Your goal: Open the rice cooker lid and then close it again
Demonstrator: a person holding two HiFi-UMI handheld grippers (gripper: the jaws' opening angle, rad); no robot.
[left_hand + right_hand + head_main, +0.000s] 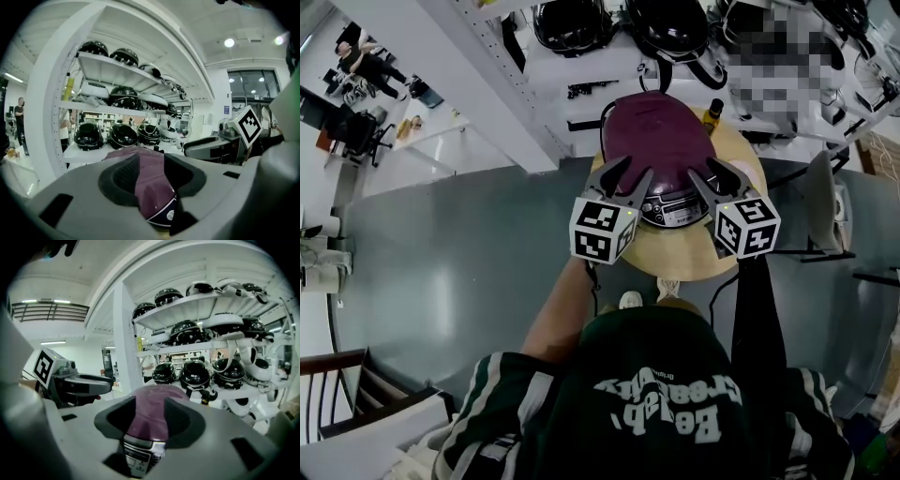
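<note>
The rice cooker stands on a round wooden table [675, 261], its purple lid [656, 139] down and its silver control panel [670, 208] facing me. My left gripper [630, 178] hovers over the lid's front left with its jaws apart and nothing between them. My right gripper [710, 178] hovers over the front right, likewise open and empty. In the left gripper view the lid [151, 187] shows through the gap of the left gripper [152, 171]. In the right gripper view the lid [151, 416] and panel [138, 459] lie beyond the right gripper [150, 420].
White shelving with several black helmets [667, 23] stands right behind the table. A small yellow-capped bottle [712, 112] sits beside the cooker at the back right. A chair [825, 220] stands to the right. Grey floor [469, 272] lies around the table.
</note>
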